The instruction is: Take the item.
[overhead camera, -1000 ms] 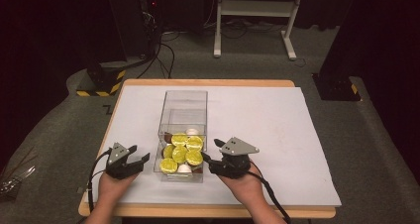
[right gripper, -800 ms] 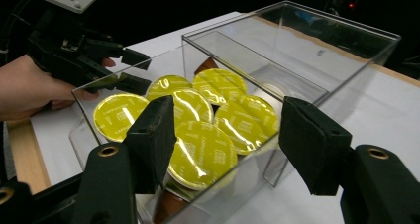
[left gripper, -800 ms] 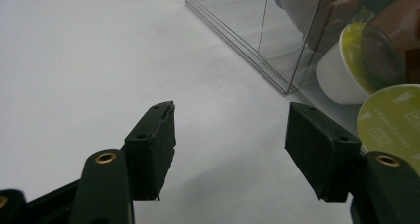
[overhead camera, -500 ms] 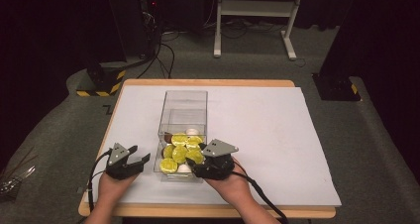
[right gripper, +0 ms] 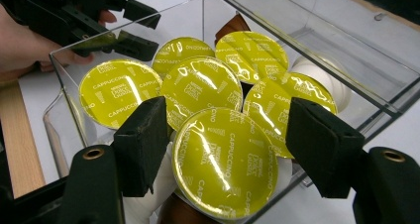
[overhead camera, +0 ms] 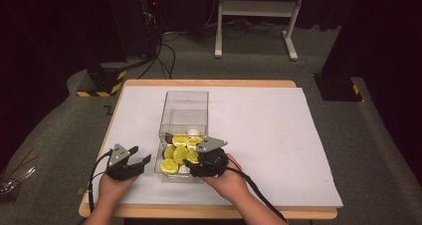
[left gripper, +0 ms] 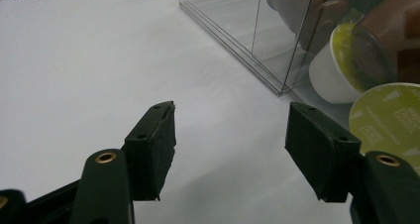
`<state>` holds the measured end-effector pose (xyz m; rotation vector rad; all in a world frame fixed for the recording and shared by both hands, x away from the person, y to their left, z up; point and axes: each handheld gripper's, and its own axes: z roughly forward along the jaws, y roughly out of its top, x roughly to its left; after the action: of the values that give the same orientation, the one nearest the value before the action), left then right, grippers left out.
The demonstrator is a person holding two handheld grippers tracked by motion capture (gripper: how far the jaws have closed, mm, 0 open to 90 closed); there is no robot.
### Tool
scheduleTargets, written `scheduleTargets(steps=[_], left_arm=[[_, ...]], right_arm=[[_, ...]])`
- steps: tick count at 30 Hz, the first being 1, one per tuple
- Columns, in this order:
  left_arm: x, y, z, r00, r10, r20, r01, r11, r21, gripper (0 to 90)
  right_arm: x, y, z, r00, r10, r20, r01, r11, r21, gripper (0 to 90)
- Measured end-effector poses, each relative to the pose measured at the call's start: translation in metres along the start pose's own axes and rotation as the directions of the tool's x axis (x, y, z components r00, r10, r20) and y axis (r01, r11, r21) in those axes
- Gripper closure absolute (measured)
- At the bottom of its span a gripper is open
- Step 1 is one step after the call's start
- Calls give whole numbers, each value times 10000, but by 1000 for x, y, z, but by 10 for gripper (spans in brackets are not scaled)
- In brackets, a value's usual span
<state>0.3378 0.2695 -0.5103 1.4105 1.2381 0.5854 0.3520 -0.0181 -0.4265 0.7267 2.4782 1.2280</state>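
Capsules [overhead camera: 180,153] with yellow foil lids lie heaped at the near end of a clear box [overhead camera: 186,103], which stands lengthwise on the white sheet [overhead camera: 278,135] covering the bench [overhead camera: 209,82]. In the right gripper view the lids read "cappuccino"; the nearest capsule [right gripper: 225,162] sits between the right gripper's [right gripper: 230,149] fingers [right gripper: 143,140], lid up. The fingers stand wide on either side of that lid, and their pads do not press on it; they have just been opening. Around it lie more yellow-lidded capsules, with a brown capsule [right gripper: 233,26] behind them and a white one [right gripper: 322,78] toward the far side wall of the box. The far half of the box holds nothing but clear floor.

In the high view the right gripper [overhead camera: 193,163] reaches over the near right corner of the box, its grey plate on top, with the person's right hand [overhead camera: 226,177] behind it and a cable trailing off toward the bench edge.

The left gripper [overhead camera: 142,161] rests just left of the box, apart from it, in the left hand [overhead camera: 112,187]. Its own view shows its fingers [left gripper: 153,144] spread wide over bare white sheet with nothing between them, the box's corner and a few capsules ahead to the right.
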Motion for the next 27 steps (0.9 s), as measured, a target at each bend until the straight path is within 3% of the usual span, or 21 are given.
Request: scheduleTargets(steps=[3, 6, 10, 17, 19, 27], left_arm=[[0, 0, 0, 10000, -43, 55, 43, 10000, -41, 364], [1, 0, -1, 10000, 64, 52, -64, 10000, -33, 365], [-1, 0, -1, 9999, -133, 69, 134, 9998, -131, 365], [0, 0, -2, 9999, -117, 86, 118, 9999, -106, 364], [0, 0, -2, 9999, -118, 91, 119, 9999, -99, 364], [0, 0, -2, 9999, -73, 102, 73, 10000, -60, 365]], right_arm=[[1, 4, 6, 10000, -74, -13, 74, 9990, 436, 314], [2, 5, 9, 9998, -173, 58, 169, 9979, 620, 316], [2, 7, 12, 9999, -143, 93, 136, 9973, 728, 329], [-2, 9, 16, 9991, 272, -320, -238, 9943, 1037, 392], [-3, 9, 17, 9987, 379, -354, -339, 9936, 1080, 398], [1, 9, 14, 10000, 50, -40, -46, 9959, 899, 453]])
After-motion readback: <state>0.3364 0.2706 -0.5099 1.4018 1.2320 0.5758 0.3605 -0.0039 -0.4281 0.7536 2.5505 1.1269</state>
